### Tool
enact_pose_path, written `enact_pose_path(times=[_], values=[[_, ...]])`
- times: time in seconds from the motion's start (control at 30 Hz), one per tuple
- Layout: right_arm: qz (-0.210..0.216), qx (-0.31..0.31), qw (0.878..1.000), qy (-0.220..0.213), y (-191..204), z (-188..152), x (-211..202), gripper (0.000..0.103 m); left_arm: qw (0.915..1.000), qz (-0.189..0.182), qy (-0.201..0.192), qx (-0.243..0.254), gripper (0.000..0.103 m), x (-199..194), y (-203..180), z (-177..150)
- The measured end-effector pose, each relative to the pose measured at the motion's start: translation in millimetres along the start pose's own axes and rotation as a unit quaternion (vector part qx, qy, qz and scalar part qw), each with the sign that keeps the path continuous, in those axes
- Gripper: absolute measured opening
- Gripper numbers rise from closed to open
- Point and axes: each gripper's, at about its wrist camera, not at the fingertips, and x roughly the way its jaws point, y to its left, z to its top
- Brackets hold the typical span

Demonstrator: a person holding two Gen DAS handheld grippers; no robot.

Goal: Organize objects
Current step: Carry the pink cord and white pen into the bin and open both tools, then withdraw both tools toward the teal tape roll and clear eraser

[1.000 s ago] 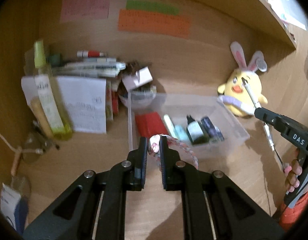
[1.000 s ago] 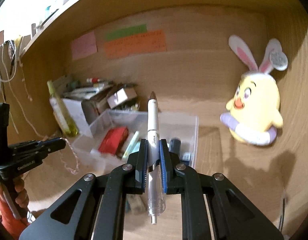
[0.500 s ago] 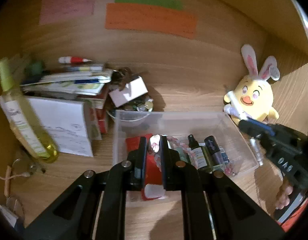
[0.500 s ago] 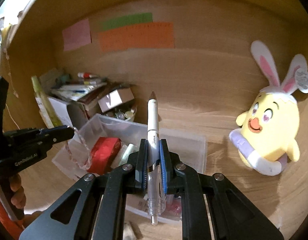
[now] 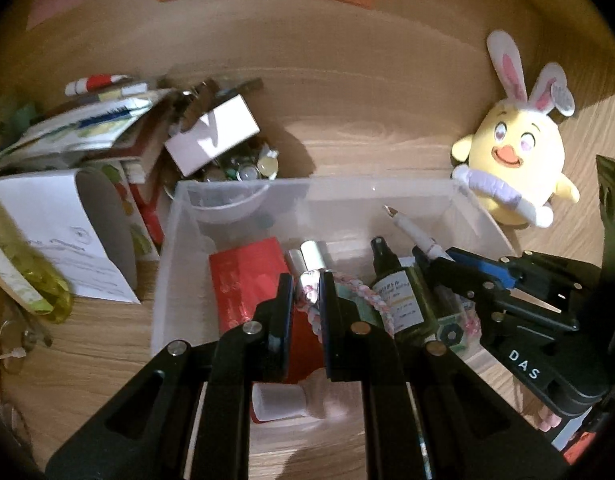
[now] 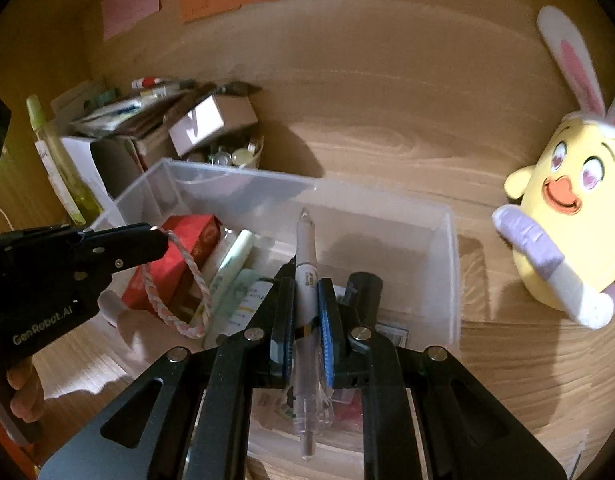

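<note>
Gripping a white pen by its middle, the right claw has its blue-padded jaws closed on the barrel, tip pointing away and the clear rear end hanging back toward the handle. That pen looks light, stiff and smooth, so a hold at mid-barrel keeps it balanced; taken nearer one end, it would likely swing or slide between the pads.

To its left, the left claw is closed on a pink-and-white braided cord, which droops in a loose loop below the jaws. Soft and limp, it will take any shape and weigh next to nothing; I'd judge the risk is the loop snagging on a bottle cap, not slipping.

Both claws hang over the clear plastic bin on the wooden surface. Inside it lie a red packet, a dark green spray bottle and a pale tube, crowded toward the near left, with bare floor at the far right.

Left of the bin sits a heap of papers and boxes with a yellow-green bottle; to the right stands a yellow chick plush with bunny ears.
</note>
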Motion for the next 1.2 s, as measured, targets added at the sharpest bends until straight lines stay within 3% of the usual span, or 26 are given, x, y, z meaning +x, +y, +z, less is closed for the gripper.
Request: enact_pose_path(times=[0.13, 0.23, 0.3, 0.43, 0.6, 0.73, 0.8, 0.9, 1.2], values=[[0.001, -0.009, 1.000, 0.013, 3.7, -1.4, 5.3, 0.011, 1.0000, -0.004, 0.004, 0.002, 0.012, -0.9, -0.1, -1.6], [0.004, -0.013, 1.000, 0.022, 5.5, -1.7, 6.3, 0.011, 0.9999, -0.010, 0.005, -0.004, 0.029, -4.2, 1.8, -1.0], [0.011, -0.009, 1.000, 0.025, 4.3, -1.5, 4.3, 0.014, 0.9999, -0.012, -0.001, -0.009, 0.046, -8.6, 3.9, -1.0], [0.012, -0.009, 1.000, 0.020, 4.8, -0.3, -5.0, 0.020, 0.9997, -0.008, -0.021, -0.009, 0.050, -25.0, 5.0, -1.3], [0.001, -0.026, 1.000, -0.005, 11.7, -2.7, -31.4, 0.035, 0.9985, 0.005, -0.055, 0.000, 0.069, -50.2, 3.3, -5.2], [-0.011, -0.047, 0.998, -0.032, 19.6, -10.1, -57.1, 0.044, 0.9975, 0.014, -0.068, 0.018, 0.073, -68.9, -1.6, -14.4], [-0.017, -0.053, 0.998, -0.043, 22.6, -14.6, -68.1, 0.049, 0.9971, 0.016, -0.072, 0.018, 0.092, -75.4, -1.7, -20.4], [-0.016, -0.051, 0.997, -0.055, 22.6, -24.8, -81.9, 0.055, 0.9967, 0.015, -0.076, 0.023, 0.093, -85.1, -1.7, -32.7], [-0.009, -0.047, 0.998, -0.035, 18.1, -65.0, -90.5, 0.057, 0.9984, 0.019, -0.033, 0.043, 0.093, -87.8, -1.6, -78.2]])
